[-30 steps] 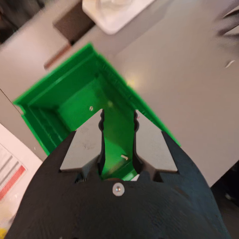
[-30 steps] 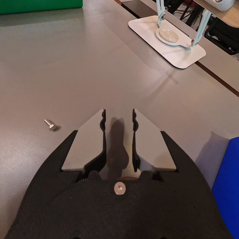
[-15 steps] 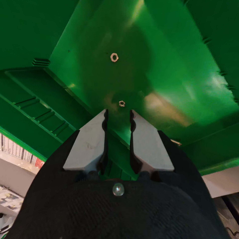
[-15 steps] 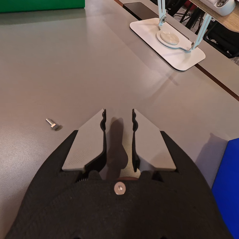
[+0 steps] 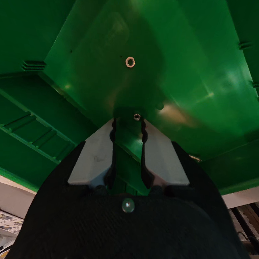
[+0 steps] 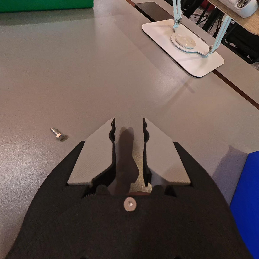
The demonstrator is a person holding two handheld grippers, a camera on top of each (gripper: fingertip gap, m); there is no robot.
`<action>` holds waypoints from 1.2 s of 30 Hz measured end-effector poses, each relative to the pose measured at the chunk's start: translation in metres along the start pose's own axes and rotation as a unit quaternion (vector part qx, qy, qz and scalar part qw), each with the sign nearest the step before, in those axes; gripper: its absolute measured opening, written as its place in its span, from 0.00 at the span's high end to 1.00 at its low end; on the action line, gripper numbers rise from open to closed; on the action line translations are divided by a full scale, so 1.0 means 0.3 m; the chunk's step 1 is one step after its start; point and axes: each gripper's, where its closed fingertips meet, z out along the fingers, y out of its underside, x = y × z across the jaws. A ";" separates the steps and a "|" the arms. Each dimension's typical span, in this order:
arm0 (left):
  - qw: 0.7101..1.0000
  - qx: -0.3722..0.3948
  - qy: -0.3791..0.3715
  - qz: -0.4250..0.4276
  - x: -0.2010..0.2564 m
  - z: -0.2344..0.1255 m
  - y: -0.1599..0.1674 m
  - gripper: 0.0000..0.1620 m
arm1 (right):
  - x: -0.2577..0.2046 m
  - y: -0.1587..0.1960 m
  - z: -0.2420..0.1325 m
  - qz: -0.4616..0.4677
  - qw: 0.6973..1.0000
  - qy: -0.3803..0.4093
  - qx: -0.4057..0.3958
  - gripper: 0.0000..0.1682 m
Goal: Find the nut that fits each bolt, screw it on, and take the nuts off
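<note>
In the left wrist view, my left gripper is open, low inside a green bin. A small hex nut lies on the bin floor just past the fingertips, close to the right finger. A larger hex nut lies flat farther in. A small bolt shows at the bin's right edge, beside the gripper body. In the right wrist view, my right gripper is open and empty above the grey table. A short silver hex bolt lies on the table to the gripper's left.
A white stand base with light-blue struts stands at the far right of the table. A blue bin sits at the right edge. The green bin's side shows at the top left. Papers lie left of the green bin. The left tips stand about 7 centimeters off the larger hex nut. My right gripper's tips are some 8 centimeters from the short silver hex bolt.
My left gripper has dropped from above the green bin down to its floor and now sits close to the small nut. The right gripper has barely shifted.
</note>
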 end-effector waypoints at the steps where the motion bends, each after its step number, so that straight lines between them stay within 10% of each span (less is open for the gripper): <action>1: 1.000 0.000 0.004 0.001 0.002 0.001 -0.001 0.80 | -0.002 0.000 0.000 0.000 1.000 -0.001 0.000 0.78; 24: 1.000 -0.014 0.007 0.008 0.015 -0.005 -0.001 0.95 | -0.021 -0.001 0.001 -0.011 1.000 -0.003 -0.002 0.79; 31: 0.997 0.047 -0.056 0.009 0.047 -0.208 -0.079 0.95 | -0.024 -0.002 0.001 -0.017 1.000 0.001 -0.002 0.80; 36: 0.988 0.140 -0.007 0.069 0.338 -0.392 -0.293 0.95 | -0.029 -0.012 -0.006 -0.014 1.000 -0.008 0.008 0.80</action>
